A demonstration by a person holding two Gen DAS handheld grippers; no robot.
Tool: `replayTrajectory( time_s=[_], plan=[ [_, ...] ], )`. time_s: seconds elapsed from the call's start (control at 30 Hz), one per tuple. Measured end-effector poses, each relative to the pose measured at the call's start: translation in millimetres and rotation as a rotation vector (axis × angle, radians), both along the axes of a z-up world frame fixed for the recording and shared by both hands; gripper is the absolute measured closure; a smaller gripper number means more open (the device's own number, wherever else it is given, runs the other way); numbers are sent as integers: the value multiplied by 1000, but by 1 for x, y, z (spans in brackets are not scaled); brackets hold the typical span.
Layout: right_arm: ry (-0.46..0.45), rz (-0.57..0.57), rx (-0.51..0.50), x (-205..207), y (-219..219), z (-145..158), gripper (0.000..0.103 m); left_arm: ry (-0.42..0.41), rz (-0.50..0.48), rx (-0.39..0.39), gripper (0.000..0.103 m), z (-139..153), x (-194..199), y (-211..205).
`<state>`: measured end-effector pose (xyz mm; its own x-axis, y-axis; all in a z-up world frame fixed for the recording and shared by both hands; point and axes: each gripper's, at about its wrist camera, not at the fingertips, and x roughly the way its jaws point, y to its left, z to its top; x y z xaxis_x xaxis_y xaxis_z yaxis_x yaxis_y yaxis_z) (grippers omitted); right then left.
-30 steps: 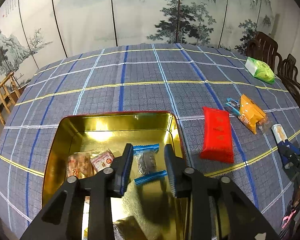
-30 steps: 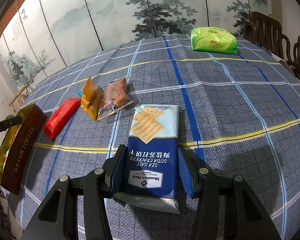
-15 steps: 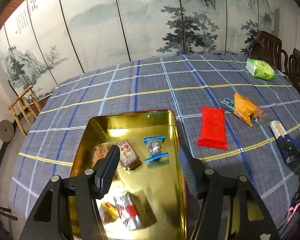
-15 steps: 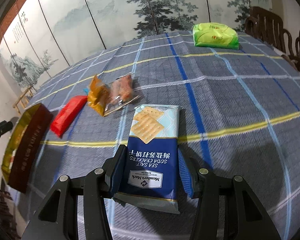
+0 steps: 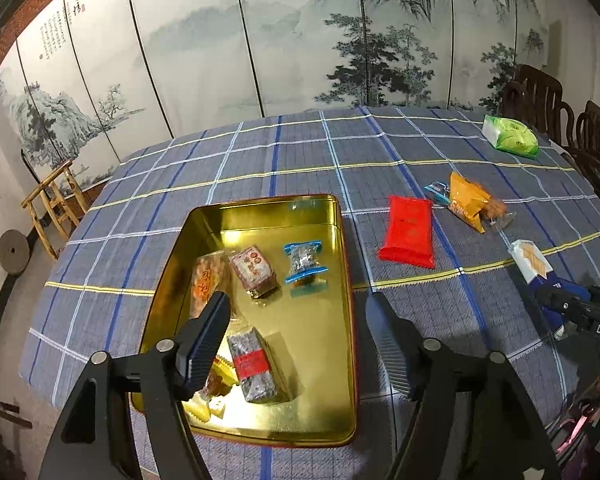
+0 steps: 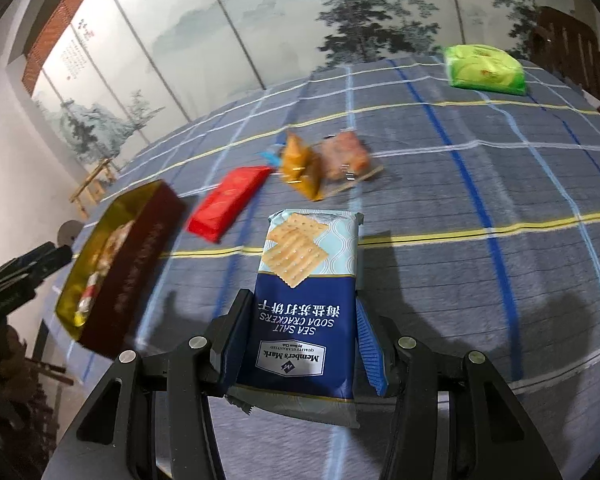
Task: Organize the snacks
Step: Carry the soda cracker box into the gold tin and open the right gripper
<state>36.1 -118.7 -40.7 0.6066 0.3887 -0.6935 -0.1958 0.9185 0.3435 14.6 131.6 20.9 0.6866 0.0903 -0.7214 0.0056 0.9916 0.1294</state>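
Note:
A gold tin (image 5: 342, 240) with a red rim holds several small snacks, among them a blue-ended candy (image 5: 303, 261) and a silver bar (image 5: 253, 364). My left gripper (image 5: 298, 340) hovers above the tin with nothing between its fingers, and its jaws are opening. My right gripper (image 6: 298, 342) is shut on a blue pack of soda crackers (image 6: 306, 300), lifted off the cloth. The same pack (image 5: 530, 260) and right gripper (image 5: 580, 308) show at the right edge of the left wrist view. The tin (image 6: 140, 248) lies left of the pack.
On the checked tablecloth (image 5: 260, 168) lie a red packet (image 5: 408, 230), an orange snack bag (image 5: 472, 206) and, far right, a green pack (image 5: 510, 136). Dark wooden chairs (image 5: 560, 120) stand at the right. A painted folding screen closes the back.
My left gripper let go of the blue-ended candy in the tin, opened wide and drew up and back. My right gripper lifted the cracker pack and swung left toward the tin.

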Motion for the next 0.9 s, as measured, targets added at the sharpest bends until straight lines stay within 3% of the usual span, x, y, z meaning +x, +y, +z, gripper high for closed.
replayTrajectory(
  time_s=[0.9],
  plan=[
    [-46, 193, -2, -23, 85, 39, 52, 19, 78, -18, 26, -11, -28, 40]
  ],
)
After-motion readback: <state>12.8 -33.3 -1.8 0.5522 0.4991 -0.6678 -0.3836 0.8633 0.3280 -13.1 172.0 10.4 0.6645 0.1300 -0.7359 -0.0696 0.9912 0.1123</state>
